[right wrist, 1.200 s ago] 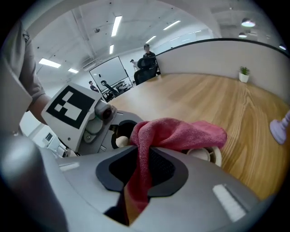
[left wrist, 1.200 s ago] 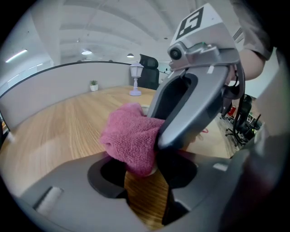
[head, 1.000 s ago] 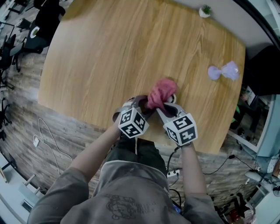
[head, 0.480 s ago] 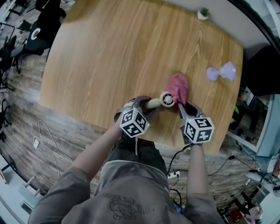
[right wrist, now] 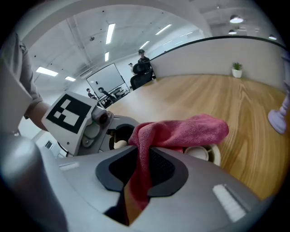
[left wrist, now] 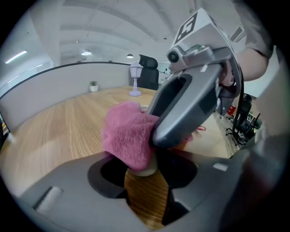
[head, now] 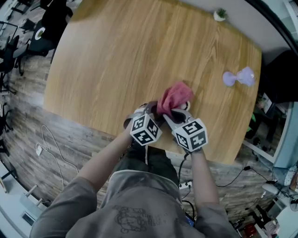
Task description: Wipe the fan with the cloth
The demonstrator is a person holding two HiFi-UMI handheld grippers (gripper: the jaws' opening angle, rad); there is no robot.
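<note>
A small cream hand fan lies low over the wooden table (head: 116,60), near its front edge. My left gripper (head: 150,113) is shut on the fan's handle (left wrist: 143,171), which sits between its jaws. The pink cloth (head: 173,98) is draped over the fan's head; only a sliver of the head (right wrist: 206,154) shows beneath it. My right gripper (head: 173,114) is shut on the cloth (right wrist: 181,131), a fold of which hangs down between its jaws. The two grippers stand side by side, almost touching. In the left gripper view the cloth (left wrist: 127,136) covers the handle's top.
A pale purple ornament (head: 238,76) lies on the table at the right. A small potted plant (head: 219,14) stands at the far edge. Office chairs (head: 42,28) and cables are on the floor to the left. The table's front edge is just below the grippers.
Half a second ago the right gripper had swung the cloth to the right, baring the fan's head. It has come back left, and the cloth covers the head again. The left gripper stayed put.
</note>
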